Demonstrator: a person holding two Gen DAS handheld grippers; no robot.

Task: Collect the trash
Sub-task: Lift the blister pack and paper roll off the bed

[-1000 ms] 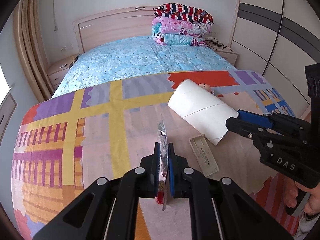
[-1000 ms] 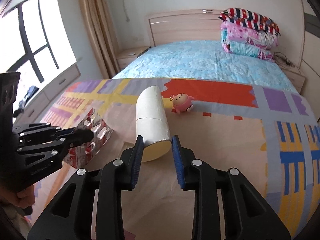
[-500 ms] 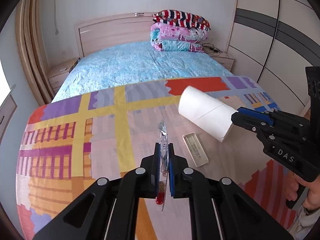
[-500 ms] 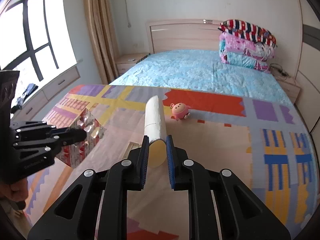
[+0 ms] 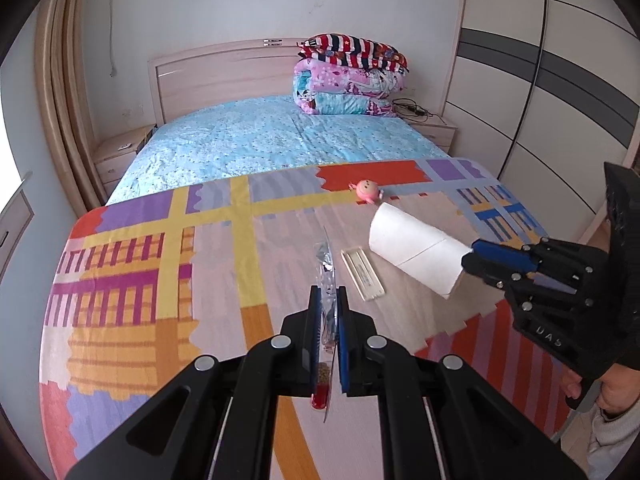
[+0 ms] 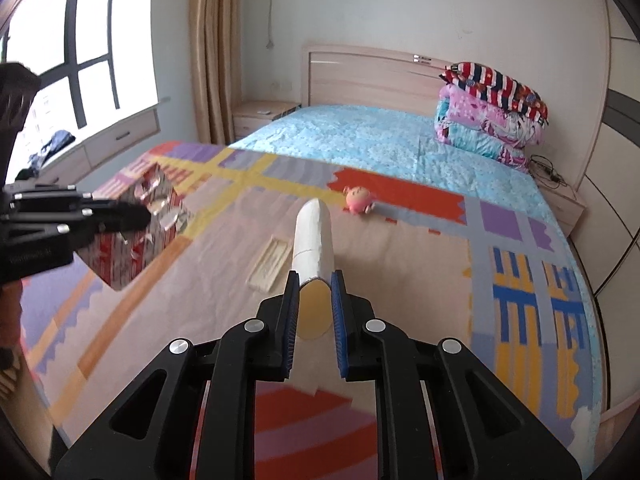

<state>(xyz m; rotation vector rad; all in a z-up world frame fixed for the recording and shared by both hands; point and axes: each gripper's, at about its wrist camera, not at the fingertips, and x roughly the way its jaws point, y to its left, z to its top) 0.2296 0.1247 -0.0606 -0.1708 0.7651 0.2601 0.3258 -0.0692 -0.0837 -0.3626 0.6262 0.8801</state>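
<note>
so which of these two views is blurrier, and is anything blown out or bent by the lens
Right wrist view: softer, with motion smear on the flat cream plastic tray and colourful patchwork blanket; the window is blown out white. Left wrist view: sharp, evenly lit, with no glare. Both: fisheye bends the wooden headboard and walls, with dark corners.

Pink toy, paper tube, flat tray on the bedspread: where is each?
pink toy (image 5: 368,191), left wrist view, its round body.
paper tube (image 5: 416,250), left wrist view, its side.
flat tray (image 6: 269,261), right wrist view, its middle.

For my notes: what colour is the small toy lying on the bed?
The toy is pink with a darker pink top; the right wrist view shows it best.
</note>
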